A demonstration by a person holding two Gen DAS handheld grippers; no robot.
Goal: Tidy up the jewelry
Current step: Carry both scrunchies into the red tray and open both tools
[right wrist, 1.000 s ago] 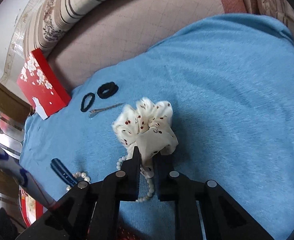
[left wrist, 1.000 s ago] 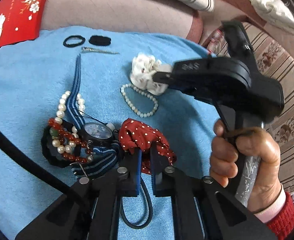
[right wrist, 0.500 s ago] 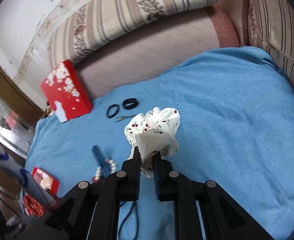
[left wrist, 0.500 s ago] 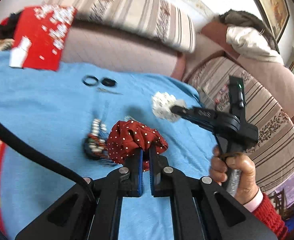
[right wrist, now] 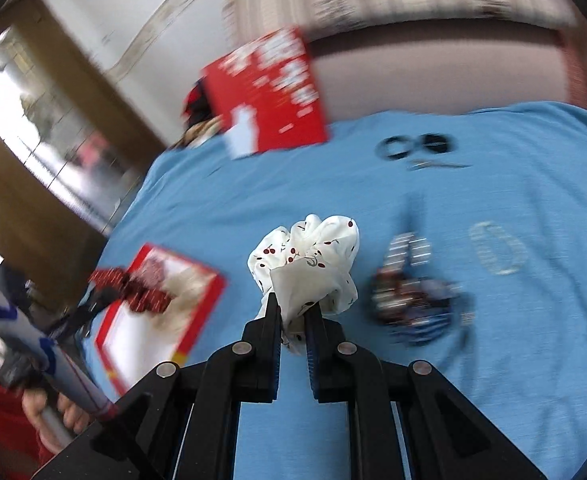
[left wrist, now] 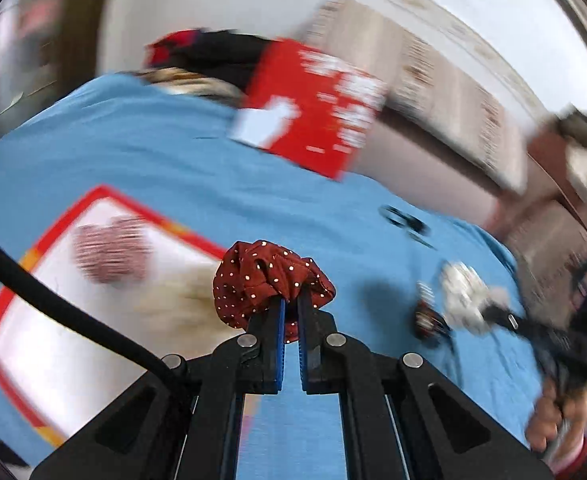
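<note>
While pinched in the left hand-held gripper (left wrist: 289, 304), a dark red dotted scrunchie (left wrist: 271, 280) raised over the white, red-rimmed box tray (left wrist: 5, 312). Right hand-held gripper (right wrist: 293, 312) clamped on a white cherry-print scrunchie (right wrist: 313, 258) above the blue blanket (right wrist: 513, 380). Likely light, soft, crushable fabric; best pinched at a gathered fold.

- A dark red fabric scrunchie with white polka dots (left wrist: 271, 280), bunched, is pinched between black gripper fingers above the blue cloth (left wrist: 165, 168).
- A white fabric scrunchie with red cherry print (right wrist: 309, 264), crumpled, is likewise pinched and lifted clear of the blue cloth.
- A blurred heap of beaded bracelets and striped strap (right wrist: 413, 300) lies on the cloth, right of the white scrunchie.
- A pale bead bracelet (right wrist: 495, 248) lies flat, farther right.
</note>
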